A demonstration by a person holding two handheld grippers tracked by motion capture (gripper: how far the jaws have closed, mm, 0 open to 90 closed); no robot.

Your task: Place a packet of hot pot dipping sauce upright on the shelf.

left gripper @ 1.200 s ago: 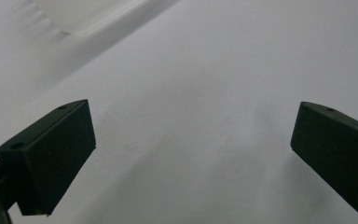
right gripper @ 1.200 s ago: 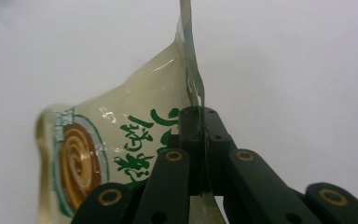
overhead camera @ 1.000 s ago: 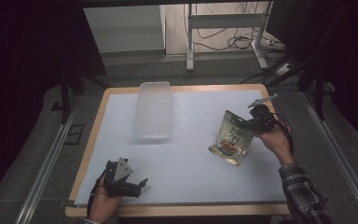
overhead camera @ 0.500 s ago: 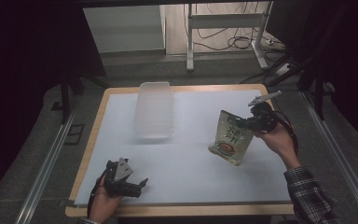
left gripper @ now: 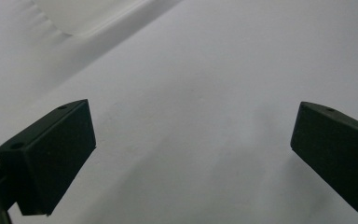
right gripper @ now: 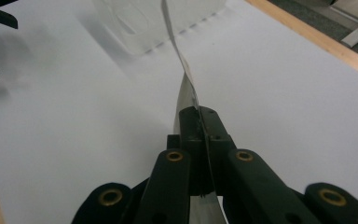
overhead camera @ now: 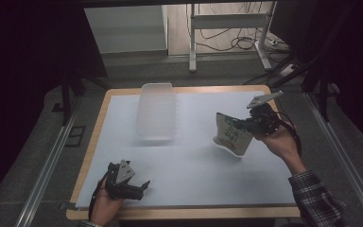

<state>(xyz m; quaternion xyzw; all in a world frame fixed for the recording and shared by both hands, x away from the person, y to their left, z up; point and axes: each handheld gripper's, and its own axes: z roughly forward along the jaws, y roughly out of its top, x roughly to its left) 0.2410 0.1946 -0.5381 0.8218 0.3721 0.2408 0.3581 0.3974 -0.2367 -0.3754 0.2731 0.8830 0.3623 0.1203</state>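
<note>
Clear plastic tray (overhead camera: 157, 111) sits well apart from our pouch (overhead camera: 230, 136) (right gripper (overhead camera: 240, 126) clamps its edge); left gripper (overhead camera: 144, 185) gapes empty.

The pouch (overhead camera: 230, 136) looks like thin printed foil, glossy, its silvery edge (right gripper: 186, 79) catching light. The tub (overhead camera: 157, 111) is translucent, frosted plastic with a faintly ribbed wall. The counter (overhead camera: 189, 170) carries a smooth, matt white sheet within a pale wooden rim (overhead camera: 92, 142). Both the left tool (overhead camera: 131, 185) and the right tool (overhead camera: 238, 126) are matt black plastic; brass-coloured metal rivets (right gripper: 110, 196) gleam on the right one.
</note>
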